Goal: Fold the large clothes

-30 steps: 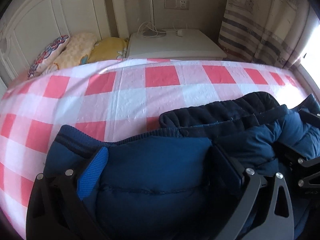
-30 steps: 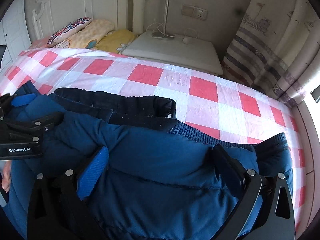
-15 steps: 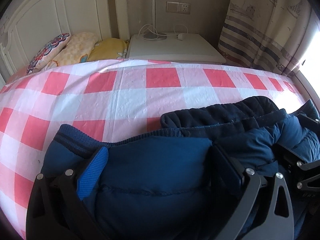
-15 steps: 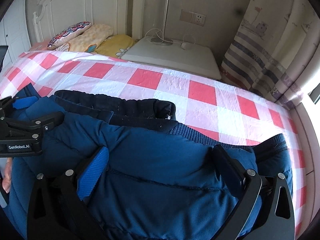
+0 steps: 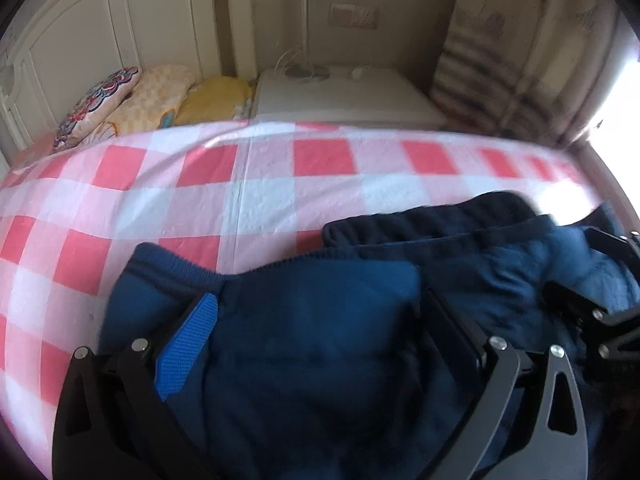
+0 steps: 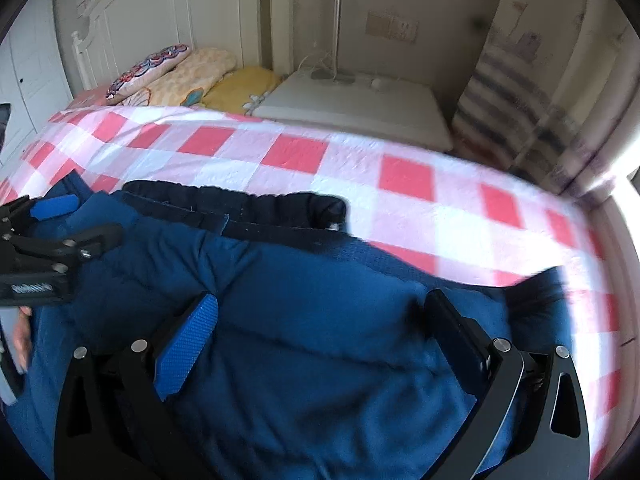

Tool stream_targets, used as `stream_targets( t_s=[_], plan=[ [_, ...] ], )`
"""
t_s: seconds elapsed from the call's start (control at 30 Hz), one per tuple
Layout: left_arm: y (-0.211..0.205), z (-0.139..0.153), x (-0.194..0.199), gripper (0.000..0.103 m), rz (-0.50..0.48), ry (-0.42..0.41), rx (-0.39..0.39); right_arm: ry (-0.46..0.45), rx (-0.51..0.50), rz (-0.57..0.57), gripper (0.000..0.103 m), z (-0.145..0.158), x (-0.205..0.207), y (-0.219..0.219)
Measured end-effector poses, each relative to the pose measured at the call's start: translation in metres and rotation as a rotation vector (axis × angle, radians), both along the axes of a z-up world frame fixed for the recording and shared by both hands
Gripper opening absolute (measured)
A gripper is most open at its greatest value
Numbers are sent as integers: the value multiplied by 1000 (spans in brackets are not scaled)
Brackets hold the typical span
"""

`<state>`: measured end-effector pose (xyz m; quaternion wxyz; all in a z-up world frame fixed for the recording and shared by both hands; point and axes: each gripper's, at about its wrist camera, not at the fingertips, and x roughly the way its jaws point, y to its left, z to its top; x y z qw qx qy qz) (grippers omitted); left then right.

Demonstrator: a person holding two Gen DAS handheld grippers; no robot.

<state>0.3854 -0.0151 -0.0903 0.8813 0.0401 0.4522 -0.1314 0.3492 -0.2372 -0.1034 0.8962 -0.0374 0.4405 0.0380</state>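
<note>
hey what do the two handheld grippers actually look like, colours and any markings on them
Both match: the left gripper and right gripper have black angular linkage arms with silver rivets. Each carries one bright blue ribbed finger pad and one black finger. The left gripper's side bears small white lettering, too blurred to read. No cables or sleeves show.

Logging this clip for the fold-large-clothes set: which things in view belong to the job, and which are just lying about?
Part of the job:
- blue padded jacket, bunched on the checked bedsheet
- left gripper, jacket between its fingers
- right gripper, likewise

Just lying about:
- patterned pillow, cream pillow and yellow pillow by the headboard
- white bedside table
- striped curtain
</note>
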Motion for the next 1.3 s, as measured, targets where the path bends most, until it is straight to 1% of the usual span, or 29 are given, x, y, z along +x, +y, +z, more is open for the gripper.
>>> stream_targets(
  t_s=[0.03, 0.07, 0.13, 0.17, 0.2, 0.23, 0.27, 0.3, 0.33, 0.37, 0.47, 0.57, 0.63, 0.67, 0.7, 0.73, 0.77, 0.8, 0.87, 0.9, 0.97, 1.0, 1.03, 1.07, 1.13, 1.23, 1.3],
  plan=[
    [5, 8, -5, 100, -10, -15, -30, -36, -8, -1, 99, 10, -9, -6],
    [10, 13, -8, 101, -8, -25, -35, -52, -19, -9, 99, 16, -13, -11],
    [22, 20, -9, 101, 21, -58, 18, -70, -70, -59, 99, 23, -19, -26],
    [28, 18, -7, 101, 41, -69, 62, -73, -87, -91, 99, 23, -20, -35],
    [33, 13, -4, 101, 58, -64, 93, -62, -94, -132, 99, 18, -19, -48],
    [39, 3, 0, 101, 75, -42, 117, -41, -91, -153, 99, 11, -17, -57],
    [44, -7, 5, 101, 81, -9, 115, 4, -73, -176, 99, -3, -13, -67],
    [51, -17, 11, 101, 84, 49, 60, 33, -11, -181, 99, -14, -9, -76],
    [56, -19, 14, 101, 92, 59, 25, 34, 21, -187, 99, -17, -8, -80],
    [58, -19, 15, 101, 97, 57, 17, 31, 29, -192, 99, -17, -8, -82],
    [55, -20, 12, 101, 99, 36, 42, 18, -22, -191, 99, -17, -8, -74],
    [55, -16, 7, 101, 104, 17, 49, 12, -35, -192, 99, -15, -10, -72],
    [51, -1, -3, 100, 128, -42, 83, 0, -75, -199, 99, -8, -15, -67],
    [49, 6, -7, 100, 124, -63, 67, -14, -92, -191, 99, -4, -19, -63],
    [44, 18, -16, 100, 97, -83, 1, -36, -85, -163, 99, 5, -26, -54],
    [39, 23, -19, 100, 78, -82, -28, -47, -67, -141, 99, 10, -29, -49],
    [30, 28, -22, 100, 51, -75, -51, -63, -44, -107, 99, 18, -33, -38],
    [17, 32, -26, 100, 13, -70, -54, -78, -32, -59, 99, 24, -37, -25],
    [-8, 32, -32, 101, -56, -67, -26, -87, -33, 42, 99, 29, -43, 1],
    [-22, 25, -33, 100, -90, -57, 13, -75, -40, 93, 99, 26, -44, 13],
    [-35, 7, -30, 101, -104, -18, 57, -25, -54, 155, 99, 12, -42, 28],
    [-37, -7, -25, 101, -98, 29, 63, 9, -67, 167, 99, 2, -40, 33],
    [-34, -14, -21, 101, -87, 62, 39, 53, -48, 170, 99, -9, -36, 32],
    [-30, -15, -20, 101, -83, 64, 14, 60, -16, 165, 99, -11, -33, 27],
    [-30, -17, -19, 101, -83, 59, 13, 73, 7, 160, 99, -14, -31, 25],
    [-34, -20, -22, 101, -82, 34, 42, 67, -27, 155, 99, -17, -31, 32],
    [-34, -22, -24, 101, -80, 24, 43, 60, -34, 152, 99, -18, -32, 33]
  ],
)
